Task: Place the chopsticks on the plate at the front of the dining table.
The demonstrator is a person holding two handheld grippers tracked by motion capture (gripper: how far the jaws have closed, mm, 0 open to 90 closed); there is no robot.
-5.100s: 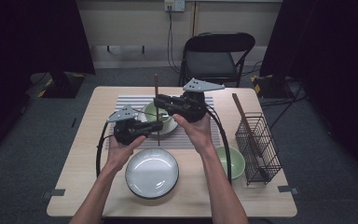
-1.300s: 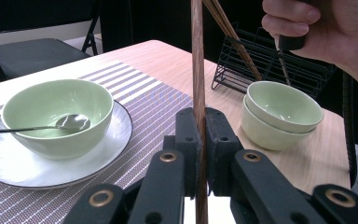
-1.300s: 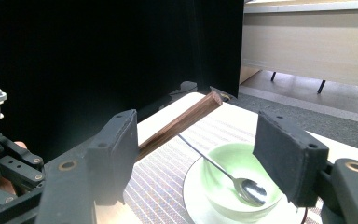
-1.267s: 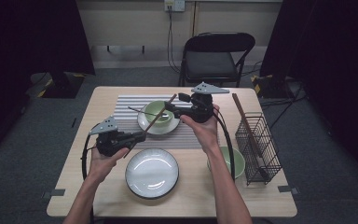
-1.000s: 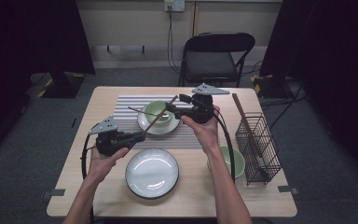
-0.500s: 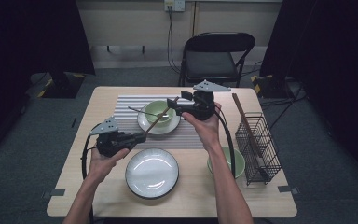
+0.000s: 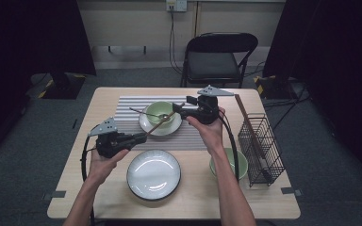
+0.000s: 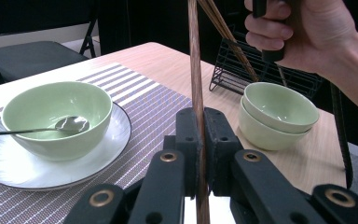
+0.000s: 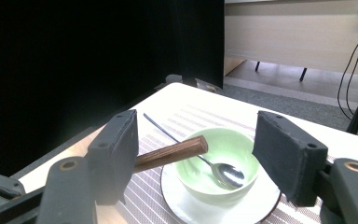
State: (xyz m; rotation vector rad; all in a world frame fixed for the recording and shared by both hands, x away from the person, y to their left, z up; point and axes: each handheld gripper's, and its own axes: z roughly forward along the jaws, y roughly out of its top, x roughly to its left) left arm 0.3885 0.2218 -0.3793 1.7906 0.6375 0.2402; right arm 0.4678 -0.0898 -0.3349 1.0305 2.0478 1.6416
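Left gripper (image 8: 200, 154) is clamped tight on one wooden chopstick (image 8: 196, 84), whose free tip pokes between the wide-open jaws of the right gripper (image 9: 196, 161); it looks light, stiff and slick, best pinched near that end.

Black grippers (image 7: 141, 137) with brass-ringed screws, grey plates, black cables.

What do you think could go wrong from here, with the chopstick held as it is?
The left tool pinches the chopstick near one end, so it may pivot or slip. Its free end hangs over the green bowl and could knock the spoon. The right tool stands open, giving no support.
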